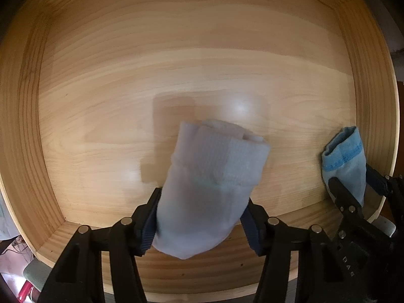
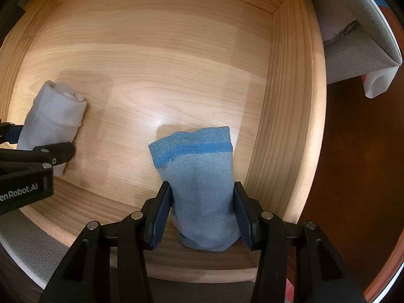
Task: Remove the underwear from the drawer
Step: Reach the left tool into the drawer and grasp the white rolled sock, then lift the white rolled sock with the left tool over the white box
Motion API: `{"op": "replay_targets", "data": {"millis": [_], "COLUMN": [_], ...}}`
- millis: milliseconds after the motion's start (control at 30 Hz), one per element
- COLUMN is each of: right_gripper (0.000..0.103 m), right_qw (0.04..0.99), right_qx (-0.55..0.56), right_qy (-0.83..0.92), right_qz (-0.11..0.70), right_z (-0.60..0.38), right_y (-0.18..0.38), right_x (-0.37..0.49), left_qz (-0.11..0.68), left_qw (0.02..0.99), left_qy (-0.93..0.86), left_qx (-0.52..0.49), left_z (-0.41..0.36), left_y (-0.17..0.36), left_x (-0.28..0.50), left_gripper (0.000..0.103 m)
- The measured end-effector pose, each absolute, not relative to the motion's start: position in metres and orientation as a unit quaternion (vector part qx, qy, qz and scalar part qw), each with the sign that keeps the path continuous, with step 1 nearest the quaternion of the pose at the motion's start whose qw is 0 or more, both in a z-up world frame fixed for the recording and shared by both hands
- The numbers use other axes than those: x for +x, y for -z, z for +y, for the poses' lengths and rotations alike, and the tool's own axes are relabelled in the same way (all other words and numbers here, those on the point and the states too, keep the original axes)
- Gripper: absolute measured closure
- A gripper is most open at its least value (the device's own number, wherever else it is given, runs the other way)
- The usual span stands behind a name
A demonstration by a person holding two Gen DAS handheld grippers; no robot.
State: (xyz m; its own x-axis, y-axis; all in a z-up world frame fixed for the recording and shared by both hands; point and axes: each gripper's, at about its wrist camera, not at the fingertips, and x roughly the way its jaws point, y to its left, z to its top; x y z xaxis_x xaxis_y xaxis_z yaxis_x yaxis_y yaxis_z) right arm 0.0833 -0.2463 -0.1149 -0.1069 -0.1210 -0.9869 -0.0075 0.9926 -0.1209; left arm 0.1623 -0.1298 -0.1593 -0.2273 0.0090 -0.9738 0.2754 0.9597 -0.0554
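Grippers both pointed down into the wooden drawer (image 2: pixel 285 106) — the left gripper (image 1: pixel 202 204) clamped on a rolled white garment (image 1: pixel 209 176), the right gripper (image 2: pixel 202 207) gripped a rolled blue garment (image 2: pixel 199 176), both over the drawer's floor.

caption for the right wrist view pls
Right gripper clamps a rolled blue garment over the wooden drawer.
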Motion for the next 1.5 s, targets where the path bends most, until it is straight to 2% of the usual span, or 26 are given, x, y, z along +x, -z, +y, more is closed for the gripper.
{"op": "replay_targets", "data": {"millis": [633, 1233, 1500], "right_gripper": [0.058, 0.058, 0.057], "right_qw": [0.664, 0.663, 0.663], "right_qx": [-0.047, -0.049, -0.05], "right_qy": [0.046, 0.049, 0.049], "right_qz": [0.744, 0.745, 0.745], "right_z": [-0.234, -0.236, -0.235], "right_y": [0.139, 0.136, 0.134], "right_x": [0.085, 0.09, 0.09], "left_qz": [0.77, 0.753, 0.723], "left_qw": [0.624, 0.645, 0.678], "left_qy": [0.112, 0.11, 0.116], "left_qx": [0.078, 0.072, 0.071], "left_z": [-0.086, -0.065, -0.059], "left_y": [0.16, 0.156, 0.143], "left_x": [0.148, 0.131, 0.119], "left_gripper": [0.051, 0.052, 0.052]}}
